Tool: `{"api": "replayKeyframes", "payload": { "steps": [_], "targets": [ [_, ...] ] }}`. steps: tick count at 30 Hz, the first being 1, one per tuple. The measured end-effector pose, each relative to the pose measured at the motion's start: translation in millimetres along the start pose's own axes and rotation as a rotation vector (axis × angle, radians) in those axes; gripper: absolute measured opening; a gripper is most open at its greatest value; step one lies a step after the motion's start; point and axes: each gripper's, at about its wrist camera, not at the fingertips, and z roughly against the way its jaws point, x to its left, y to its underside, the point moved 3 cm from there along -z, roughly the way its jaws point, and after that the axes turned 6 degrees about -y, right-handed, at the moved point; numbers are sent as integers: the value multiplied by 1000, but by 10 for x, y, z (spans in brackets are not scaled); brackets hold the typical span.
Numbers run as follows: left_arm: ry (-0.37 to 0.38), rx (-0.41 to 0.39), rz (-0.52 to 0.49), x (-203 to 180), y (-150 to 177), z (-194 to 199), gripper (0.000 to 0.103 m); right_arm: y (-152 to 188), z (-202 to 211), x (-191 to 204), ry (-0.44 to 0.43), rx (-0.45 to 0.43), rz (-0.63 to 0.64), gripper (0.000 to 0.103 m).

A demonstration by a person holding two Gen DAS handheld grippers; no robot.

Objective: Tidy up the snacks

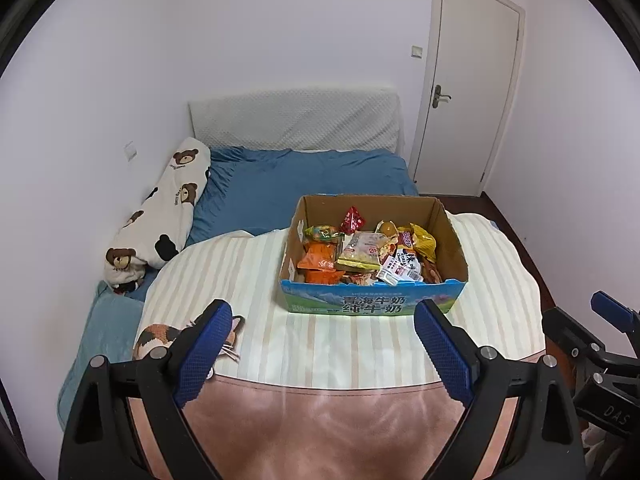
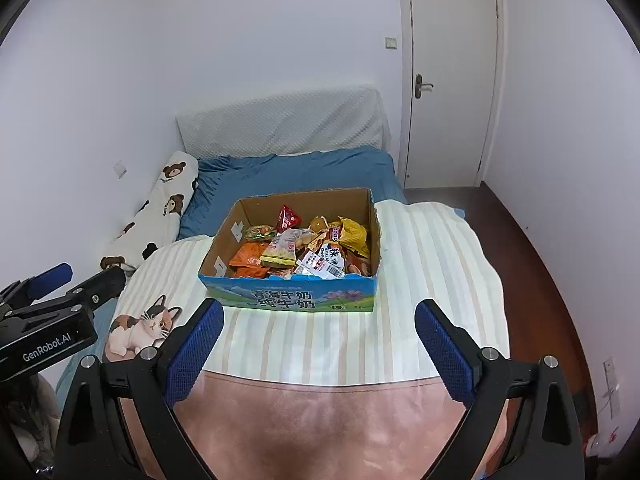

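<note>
An open cardboard box [image 1: 372, 304] with a blue printed front stands on the striped blanket on the bed; it also shows in the right wrist view [image 2: 292, 300]. It is filled with several snack packets: orange [image 1: 320, 260], yellow [image 1: 424, 242], red [image 1: 352, 219] and pale ones. My left gripper [image 1: 324, 320] is open and empty, held short of the box's front. My right gripper [image 2: 320, 320] is open and empty too, just in front of the box. Each gripper shows at the other's side: the right gripper at the right edge [image 1: 612, 312] of the left wrist view, the left gripper at the left edge [image 2: 52, 280] of the right wrist view.
A striped blanket [image 1: 248, 280] with a cat print [image 2: 140, 324] covers the near bed; pink bedding [image 1: 320, 420] lies below the grippers. A bear-print pillow [image 1: 160, 216] lies along the left wall. A white door [image 1: 468, 88] and dark floor [image 2: 532, 248] are on the right.
</note>
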Motion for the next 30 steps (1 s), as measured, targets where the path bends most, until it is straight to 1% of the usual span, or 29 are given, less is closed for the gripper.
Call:
{"api": "replayKeyframes", "payload": {
  "steps": [3,5,7,8,9,13,17,19,21,30],
  "targets": [
    [0,-6,4,5,33,70,93,6,55,23,3,-7,12,99],
    [-2,-8,3,4,50,77,93,2,47,18,10,-6,16,101],
    [-4,-8,1,-6,47,52,94,-1,18,10,19,-10,19,102],
    [-6,-2,0,-11,43,23,96,-2,3,5,24,-8,23,102],
    [-6,9,-4,-24,39,-17,103,-10,-38,-3,28,-6,24,102],
    [2,17,-10,-61,-10,-142,103,-50,-156,-60,44,-11,6,102],
    [-24,10,-8,-84,-84,-298,103,-144,-280,-98,60,-26,5,102],
    [-18,22,-1,-84,-110,-374,103,-204,-366,-112,64,-28,5,102],
    [-29,20,0,-95,-148,-452,103,-261,-455,-117,72,-31,11,102],
    [-64,53,-2,-120,-230,-799,103,-394,-821,-167,90,-1,6,102]
  ]
}}
